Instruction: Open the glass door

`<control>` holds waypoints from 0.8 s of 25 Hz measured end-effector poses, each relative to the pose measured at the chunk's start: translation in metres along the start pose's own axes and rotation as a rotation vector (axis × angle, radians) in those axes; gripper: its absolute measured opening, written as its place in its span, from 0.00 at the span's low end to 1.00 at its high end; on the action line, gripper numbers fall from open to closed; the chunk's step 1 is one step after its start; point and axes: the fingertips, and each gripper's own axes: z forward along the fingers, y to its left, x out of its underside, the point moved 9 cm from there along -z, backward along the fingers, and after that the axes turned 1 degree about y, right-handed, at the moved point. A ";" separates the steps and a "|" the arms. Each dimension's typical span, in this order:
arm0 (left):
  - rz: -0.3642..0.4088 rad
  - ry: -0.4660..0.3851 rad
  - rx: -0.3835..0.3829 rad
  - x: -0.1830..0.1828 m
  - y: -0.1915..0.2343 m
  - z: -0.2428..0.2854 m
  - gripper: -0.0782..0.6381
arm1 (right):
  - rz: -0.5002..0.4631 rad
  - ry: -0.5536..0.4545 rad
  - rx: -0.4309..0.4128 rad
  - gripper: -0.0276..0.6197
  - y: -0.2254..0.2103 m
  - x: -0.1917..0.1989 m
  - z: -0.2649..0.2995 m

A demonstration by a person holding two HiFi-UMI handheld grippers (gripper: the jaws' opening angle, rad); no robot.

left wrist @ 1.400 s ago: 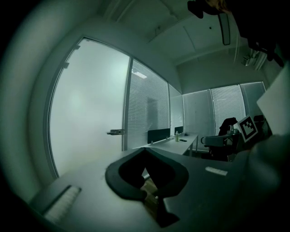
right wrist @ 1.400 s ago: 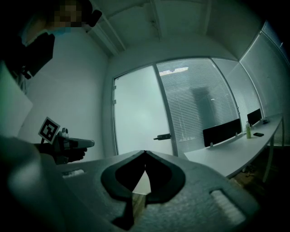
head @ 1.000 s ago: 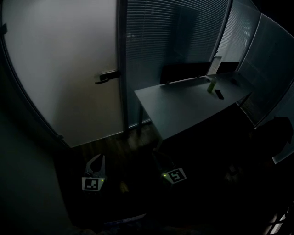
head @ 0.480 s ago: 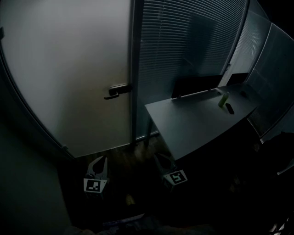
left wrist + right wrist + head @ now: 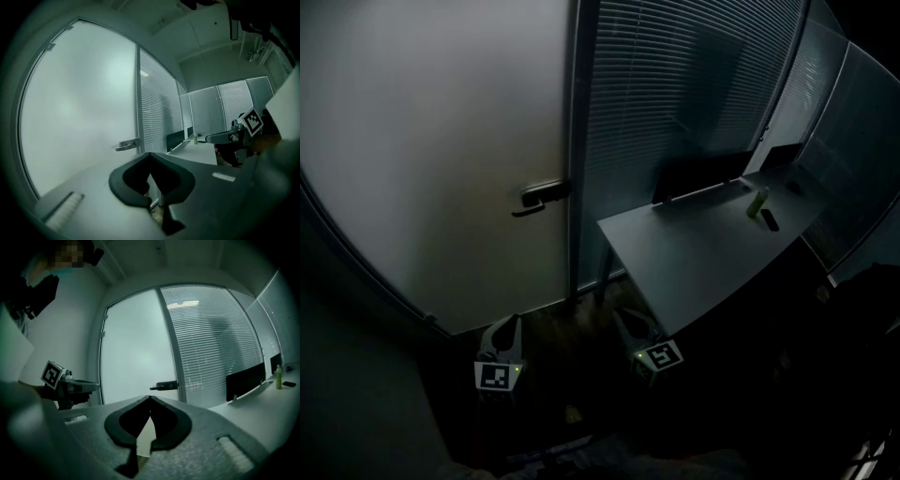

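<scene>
The frosted glass door (image 5: pixel 441 159) fills the left of the head view, and its dark lever handle (image 5: pixel 542 195) sits at its right edge beside the door frame (image 5: pixel 576 141). My left gripper (image 5: pixel 510 324) is low, in front of the door's bottom, shut with nothing in it. My right gripper (image 5: pixel 624 319) hangs beside it near the desk leg, also shut and empty. In the left gripper view the handle (image 5: pixel 127 145) lies ahead, above the touching fingertips of the left gripper (image 5: pixel 150 153). The right gripper view shows the handle (image 5: pixel 164 386) just above the right gripper (image 5: pixel 150 397).
A glass partition with blinds (image 5: pixel 675 103) stands right of the door. A grey desk (image 5: pixel 694 253) juts out from it and carries a dark screen (image 5: pixel 698 173), a green bottle (image 5: pixel 759 202) and a small dark object (image 5: pixel 771 221). The room is dim and the floor (image 5: pixel 562 328) is dark.
Both grippers have moved forward towards the door and stayed shut. The door and its handle now appear closer and larger in the head view.
</scene>
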 end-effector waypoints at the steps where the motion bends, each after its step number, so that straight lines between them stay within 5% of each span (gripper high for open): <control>1: -0.002 0.002 -0.003 0.000 0.003 0.003 0.11 | -0.001 0.002 0.001 0.04 -0.001 -0.001 0.004; 20: -0.013 0.015 -0.049 -0.004 0.066 0.112 0.11 | -0.001 0.022 -0.049 0.04 -0.067 -0.013 0.124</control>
